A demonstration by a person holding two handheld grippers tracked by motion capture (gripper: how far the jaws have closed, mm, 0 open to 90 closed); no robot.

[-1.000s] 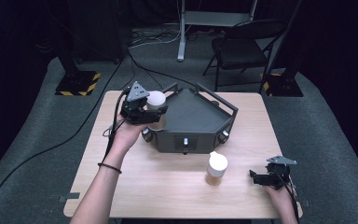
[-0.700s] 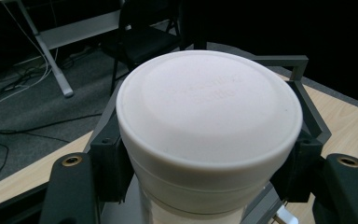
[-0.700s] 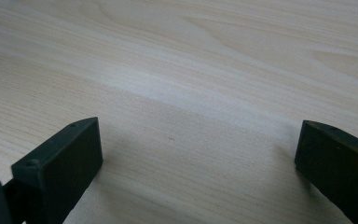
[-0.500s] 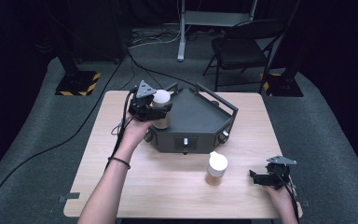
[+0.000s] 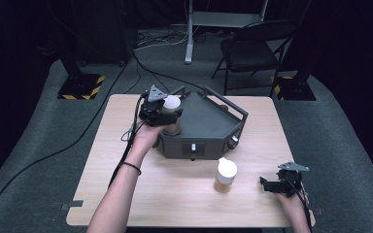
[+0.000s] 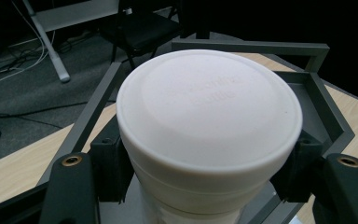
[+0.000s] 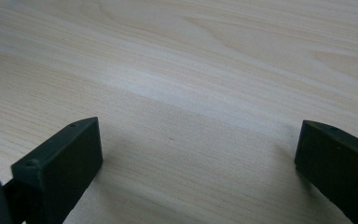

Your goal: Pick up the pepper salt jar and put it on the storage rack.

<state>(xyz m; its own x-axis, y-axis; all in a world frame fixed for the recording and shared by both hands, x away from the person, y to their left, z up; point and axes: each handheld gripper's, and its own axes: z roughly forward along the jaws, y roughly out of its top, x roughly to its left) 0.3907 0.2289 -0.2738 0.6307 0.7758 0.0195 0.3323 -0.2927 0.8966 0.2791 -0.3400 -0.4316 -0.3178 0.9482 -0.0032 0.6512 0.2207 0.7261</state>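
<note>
We've carried the white-lidded tan plastic jar (image 5: 171, 112) w/ the left gripper (image 5: 161, 112) in from the dark grey angular metal tray's (image 5: 213, 127) left rim to over its left corner since a sec ago, a bit lower too. Meaning: we judge the jar's about to be set down inside the tray, 1st of two. The second white-capped tan jar (image 5: 225, 175) has stayed put on the light wooden table (image 5: 175, 194), just in front of the tray.

Fingers: in the left gripper view the black pads (image 6: 108, 161) clamp the jar (image 6: 209, 130) just under its lid, both sides pressing, tray frame (image 6: 317, 88) behind it. Right gripper (image 5: 278, 183) rests low at the table's near-right corner, hasn't budged; its jaws stand wide apart, nothing betw. them but bare wood (image 7: 191, 70).
</note>
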